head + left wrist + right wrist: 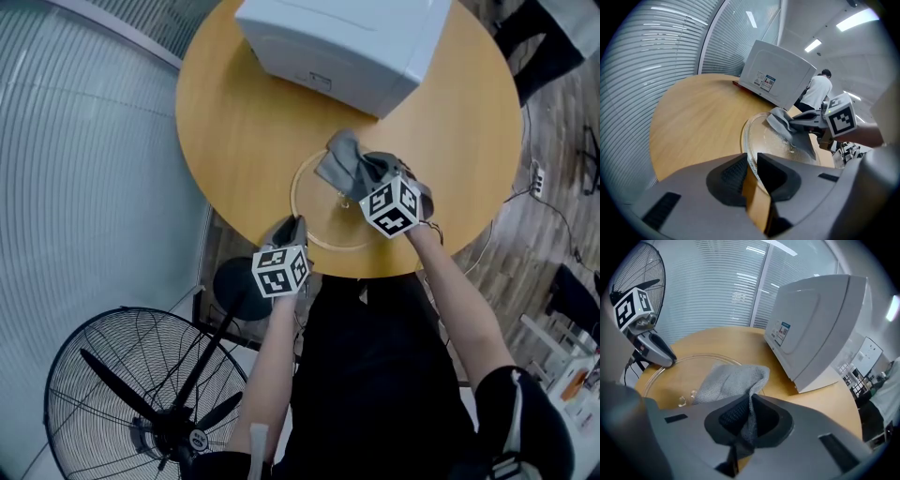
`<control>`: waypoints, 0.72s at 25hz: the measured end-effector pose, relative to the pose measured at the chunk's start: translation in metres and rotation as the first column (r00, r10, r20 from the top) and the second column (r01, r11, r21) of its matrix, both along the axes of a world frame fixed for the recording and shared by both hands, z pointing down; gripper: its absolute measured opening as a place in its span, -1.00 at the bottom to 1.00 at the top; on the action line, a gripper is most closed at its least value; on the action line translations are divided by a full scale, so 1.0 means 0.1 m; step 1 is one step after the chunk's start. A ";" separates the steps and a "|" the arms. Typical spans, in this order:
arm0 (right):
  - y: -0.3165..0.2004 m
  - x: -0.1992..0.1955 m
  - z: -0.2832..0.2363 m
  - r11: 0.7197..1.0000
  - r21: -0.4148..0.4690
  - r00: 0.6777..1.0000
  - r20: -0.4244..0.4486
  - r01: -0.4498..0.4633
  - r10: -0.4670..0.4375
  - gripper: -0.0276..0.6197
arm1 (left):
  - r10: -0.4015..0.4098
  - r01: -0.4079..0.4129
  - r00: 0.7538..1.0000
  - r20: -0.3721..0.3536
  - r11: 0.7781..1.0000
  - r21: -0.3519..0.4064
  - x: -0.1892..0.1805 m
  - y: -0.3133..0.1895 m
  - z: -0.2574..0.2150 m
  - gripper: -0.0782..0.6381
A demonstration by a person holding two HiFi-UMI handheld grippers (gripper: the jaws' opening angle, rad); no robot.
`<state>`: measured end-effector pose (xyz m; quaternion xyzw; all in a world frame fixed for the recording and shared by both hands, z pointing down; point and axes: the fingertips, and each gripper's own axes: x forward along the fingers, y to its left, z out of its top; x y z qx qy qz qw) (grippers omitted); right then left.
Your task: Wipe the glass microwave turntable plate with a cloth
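The round glass turntable plate [323, 223] lies flat on the wooden table near its front edge. My left gripper [292, 227] is shut on the plate's near-left rim; in the left gripper view the rim [749, 154] runs between the jaws of that gripper [750, 165]. A grey cloth [343, 163] hangs from my right gripper [366, 178], which is shut on it. The cloth [730, 380] drapes onto the plate's far side, partly over the rim [661, 373]. The cloth's pinched fold hides the right gripper's [749, 417] pads.
A white microwave [347, 42] stands on the far side of the table [234, 112], close behind the plate. A black standing fan [141, 398] is on the floor at the lower left. A person [818, 91] stands in the background beyond the microwave.
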<state>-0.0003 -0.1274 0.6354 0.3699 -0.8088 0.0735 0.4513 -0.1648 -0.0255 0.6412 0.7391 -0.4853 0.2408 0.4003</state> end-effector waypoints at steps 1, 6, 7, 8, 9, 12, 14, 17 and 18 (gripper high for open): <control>0.02 0.04 0.00 1.000 0.001 1.000 -0.005 -0.009 0.009 -0.84 | 0.000 0.000 1.000 -0.001 1.000 0.000 0.00 0.00 0.00 -0.61; 0.17 0.13 -0.01 0.998 -0.010 0.998 0.022 -0.063 0.063 -0.86 | 0.001 -0.001 1.000 -0.003 1.000 -0.003 0.00 -0.01 0.00 -0.61; 0.21 0.11 -0.01 0.998 -0.013 0.998 0.027 -0.059 0.060 -0.86 | 0.000 0.000 1.000 -0.005 1.000 -0.004 0.00 -0.01 0.00 -0.61; 0.26 0.08 -0.01 0.998 -0.017 0.998 0.030 -0.055 0.056 -0.86 | 0.000 0.000 1.000 -0.006 1.000 -0.006 0.00 -0.01 0.00 -0.61; 0.31 0.05 -0.01 0.998 -0.021 0.998 0.034 -0.051 0.051 -0.86 | 0.000 0.000 1.000 -0.007 1.000 -0.006 0.00 -0.01 0.00 -0.61; 0.49 -0.10 0.01 0.999 -0.033 0.999 0.041 -0.022 0.024 -0.86 | 0.001 -0.001 1.000 -0.003 1.000 -0.003 0.00 0.00 0.00 -0.61; 0.61 -0.21 0.01 0.999 -0.036 0.999 0.037 0.013 -0.011 -0.87 | 0.001 -0.001 1.000 0.000 1.000 0.001 -0.01 0.00 -0.01 -0.61; 0.77 -0.38 0.01 0.996 -0.043 0.997 0.028 0.079 -0.078 -0.87 | 0.002 -0.002 1.000 -0.002 1.000 0.001 0.00 0.01 -0.01 -0.61; 0.82 -0.43 0.02 0.994 -0.050 0.995 0.030 0.100 -0.099 -0.87 | 0.001 -0.001 1.000 -0.004 1.000 0.000 0.01 0.01 0.00 -0.61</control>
